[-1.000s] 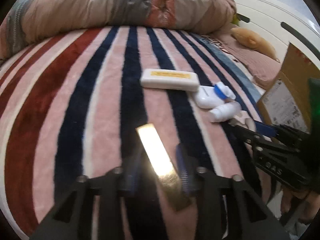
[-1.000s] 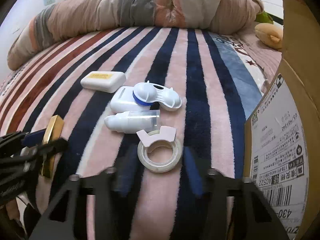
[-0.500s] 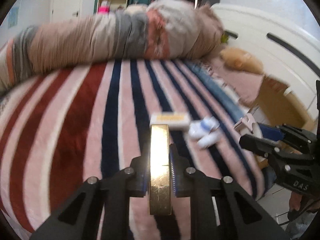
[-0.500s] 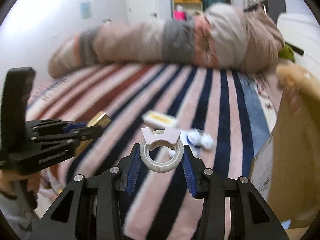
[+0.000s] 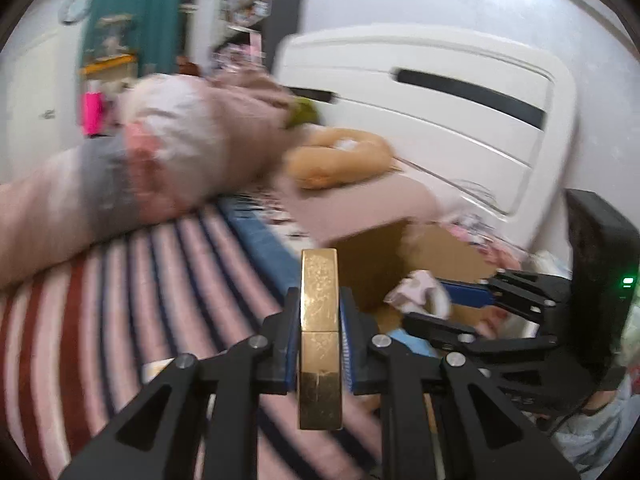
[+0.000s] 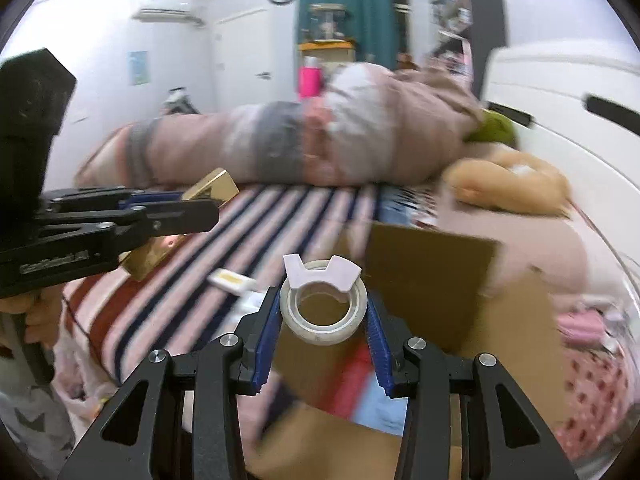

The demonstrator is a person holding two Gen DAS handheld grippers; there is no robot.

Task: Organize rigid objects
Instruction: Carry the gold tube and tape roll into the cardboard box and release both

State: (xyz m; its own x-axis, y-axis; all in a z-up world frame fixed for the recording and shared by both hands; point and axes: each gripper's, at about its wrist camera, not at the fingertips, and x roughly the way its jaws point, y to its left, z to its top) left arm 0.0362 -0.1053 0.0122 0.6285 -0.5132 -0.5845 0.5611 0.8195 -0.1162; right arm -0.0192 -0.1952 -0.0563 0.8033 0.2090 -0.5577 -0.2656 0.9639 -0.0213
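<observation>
My left gripper [image 5: 319,312] is shut on a flat gold bar [image 5: 320,320], held edge-up well above the striped blanket [image 5: 132,280]. My right gripper [image 6: 323,312] is shut on a white tape roll [image 6: 323,320] with a pale pink dispenser tab, held in the air over the open cardboard box [image 6: 432,280]. In the right wrist view the left gripper [image 6: 204,208] with the gold bar [image 6: 212,188] shows at the left. In the left wrist view the right gripper [image 5: 444,304] and its tape roll [image 5: 420,292] show at the right. A cream case [image 6: 230,280] lies on the blanket below.
A rolled duvet [image 6: 280,148] lies across the far side of the bed. A tan plush toy [image 6: 508,184] rests by the white headboard [image 5: 440,112]. The box holds red and blue items [image 6: 360,376]. A person's hand [image 6: 40,316] grips the left tool.
Both grippers closed on their objects, the gold bar and the tape roll, lifted them off the blanket and swung right toward the cardboard box. The bar turned edge-up.
</observation>
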